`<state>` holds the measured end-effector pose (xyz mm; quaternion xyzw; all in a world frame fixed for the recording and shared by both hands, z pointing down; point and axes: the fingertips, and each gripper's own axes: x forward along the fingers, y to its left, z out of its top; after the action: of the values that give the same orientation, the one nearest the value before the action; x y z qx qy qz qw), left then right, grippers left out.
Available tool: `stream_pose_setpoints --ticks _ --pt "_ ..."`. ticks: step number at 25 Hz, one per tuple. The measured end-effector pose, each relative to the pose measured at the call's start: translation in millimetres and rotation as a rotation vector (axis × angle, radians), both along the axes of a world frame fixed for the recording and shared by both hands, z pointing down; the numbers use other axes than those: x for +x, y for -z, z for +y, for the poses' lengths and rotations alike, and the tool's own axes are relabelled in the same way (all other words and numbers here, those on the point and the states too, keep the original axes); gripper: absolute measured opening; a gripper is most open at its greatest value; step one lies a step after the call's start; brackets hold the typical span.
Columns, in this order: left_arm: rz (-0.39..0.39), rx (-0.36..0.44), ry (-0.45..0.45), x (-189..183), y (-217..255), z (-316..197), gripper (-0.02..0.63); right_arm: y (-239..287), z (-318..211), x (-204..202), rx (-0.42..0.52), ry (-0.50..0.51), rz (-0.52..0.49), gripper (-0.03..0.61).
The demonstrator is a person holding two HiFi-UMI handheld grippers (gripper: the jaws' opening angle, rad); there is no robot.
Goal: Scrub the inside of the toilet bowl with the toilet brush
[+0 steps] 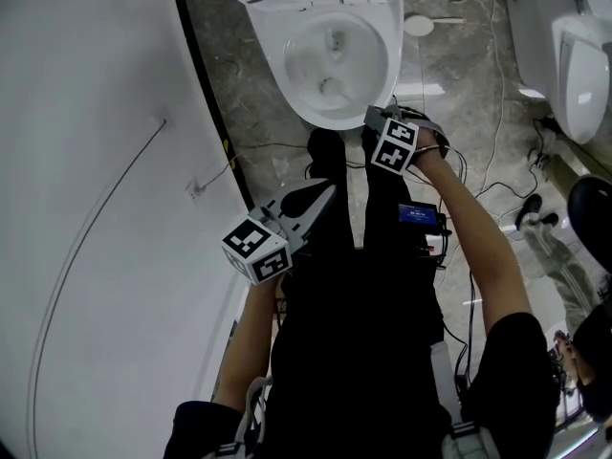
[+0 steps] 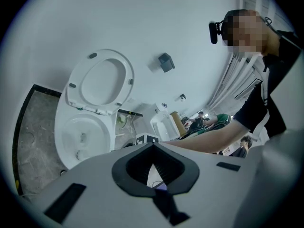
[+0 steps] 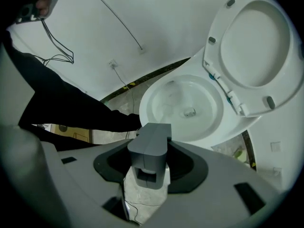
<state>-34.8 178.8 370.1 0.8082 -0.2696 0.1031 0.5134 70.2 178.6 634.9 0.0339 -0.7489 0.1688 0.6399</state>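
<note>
1. Toilet bowl (image 1: 271,51): it stands at the top of the head view on a grey marbled floor (image 1: 239,94), hard against a white wall (image 1: 96,113). The seat and lid (image 2: 99,80) are raised. I see a little water and the drain at the bottom of the bowl.
2. Right gripper (image 1: 375,118): I hold it just at the front rim of the bowl, on the bowl's right in the head view. Its own view looks along the jaws straight into the bowl. The jaws are pressed together with nothing between them (the seam between the two grey blocks is plain).
3. Left gripper (image 1: 325,194): it is held back over my dark trousers, well apart from the bowl, and points up towards the rim. Its jaws meet at the tip and grip nothing.
4. Toilet brush: neither gripper carries it. A white round item on a thin handle (image 1: 418,25) lies on the floor beside the bowl; I cannot tell whether this is the brush.
5. Surroundings: loose cables (image 1: 492,113) trail across the floor, and a second toilet (image 1: 574,46) stands at the right edge.
</note>
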Motion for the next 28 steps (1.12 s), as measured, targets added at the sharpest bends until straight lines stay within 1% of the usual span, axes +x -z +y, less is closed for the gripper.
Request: stream_pose_setpoints --ticks 5,11,14,18,24,28 --pt "-0.001 0.031 -0.006 3 20 -1 0.009 10 9 25 -0.002 0.095 0.074 0.209" --pt "-0.01 0.049 -0.008 15 43 -4 0.009 30 20 54 -0.034 0.081 0.095 0.209" --pt "-0.01 0.067 -0.02 16 56 -7 0.009 38 27 56 -0.064 0.035 0.104 0.209" --pt "-0.005 0.089 -0.015 6 70 -13 0.009 50 40 43 -0.102 -0.024 0.088 0.209" --pt "0.006 0.097 -0.016 -19 71 -15 0.009 51 42 1 -0.153 -0.152 0.065 0.209" --pt "0.012 0.1 -0.017 -37 70 -16 0.009 46 34 -34 -0.185 -0.281 0.033 0.21"
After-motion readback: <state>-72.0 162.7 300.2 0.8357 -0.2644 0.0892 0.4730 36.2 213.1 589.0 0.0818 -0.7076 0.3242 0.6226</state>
